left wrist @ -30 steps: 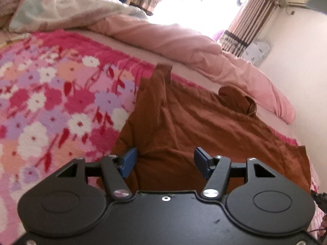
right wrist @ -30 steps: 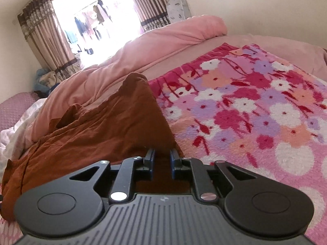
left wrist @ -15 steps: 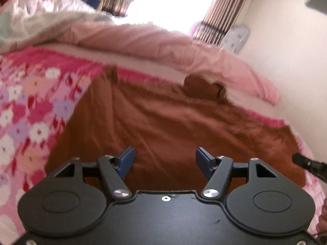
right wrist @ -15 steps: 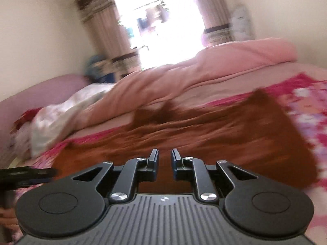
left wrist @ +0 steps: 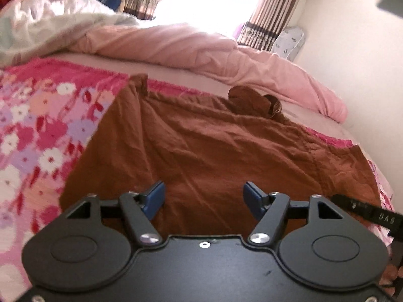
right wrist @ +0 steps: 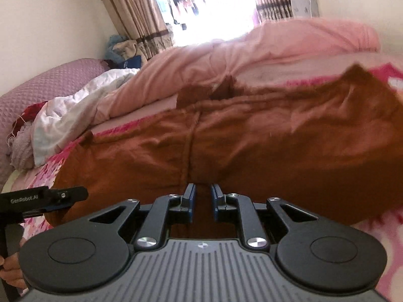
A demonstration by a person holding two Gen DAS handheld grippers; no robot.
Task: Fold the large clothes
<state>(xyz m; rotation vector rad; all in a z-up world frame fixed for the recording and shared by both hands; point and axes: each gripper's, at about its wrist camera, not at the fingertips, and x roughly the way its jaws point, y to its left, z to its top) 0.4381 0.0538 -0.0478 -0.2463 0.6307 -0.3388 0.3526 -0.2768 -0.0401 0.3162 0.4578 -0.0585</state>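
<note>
A large brown garment lies spread and creased on the floral bed cover; it also shows in the right wrist view. My left gripper is open and empty, hovering over the garment's near edge. My right gripper has its jaws nearly closed with a narrow gap, low at the garment's near edge; whether cloth is pinched between them is not visible. The right gripper's tip shows at the right of the left wrist view, and the left gripper shows at the left of the right wrist view.
A pink and red floral blanket covers the bed. A rolled pink quilt lies along the far side, with a white quilt at the far left. Curtains and a bright window stand behind. A wall borders the right.
Both cameras have swung from the garment's corners toward its middle. The left gripper stays open and the right gripper stays nearly closed. The garment lies flatter and wider in view.
</note>
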